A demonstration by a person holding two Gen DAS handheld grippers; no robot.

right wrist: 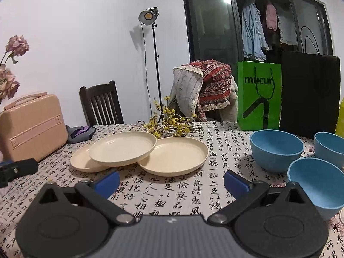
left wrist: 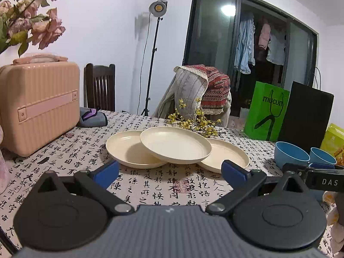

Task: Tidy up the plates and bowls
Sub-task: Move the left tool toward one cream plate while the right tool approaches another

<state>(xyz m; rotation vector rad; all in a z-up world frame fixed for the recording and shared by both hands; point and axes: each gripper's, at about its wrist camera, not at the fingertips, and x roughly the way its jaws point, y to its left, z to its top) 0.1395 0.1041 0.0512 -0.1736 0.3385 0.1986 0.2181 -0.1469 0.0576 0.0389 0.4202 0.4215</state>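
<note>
Calligraphy cloth covers the counter (right wrist: 172, 195), where three cream plates (left wrist: 175, 144) overlap straight ahead of the left gripper (left wrist: 169, 172), three blue bowls (right wrist: 276, 148) lie nearer the right gripper (right wrist: 171, 181), and both grippers are spread wide, holding nothing.

My left camera is sitting low over the desk (left wrist: 64, 150), looking forward between its claw (left wrist: 169, 172) fingers toward the far wall. The plates (left wrist: 175, 144) are lying near and dead ahead; the bowls (left wrist: 290, 152) are showing at its right edge. My right camera is looking the same way from a spot further right, with its claw (right wrist: 172, 181) in front, the plates (right wrist: 122, 148) left of centre and the bowls (right wrist: 276, 148) close on the right. Both are sharing the plates, bowls, lamp (left wrist: 158, 7) and green bag (left wrist: 266, 111).
</note>
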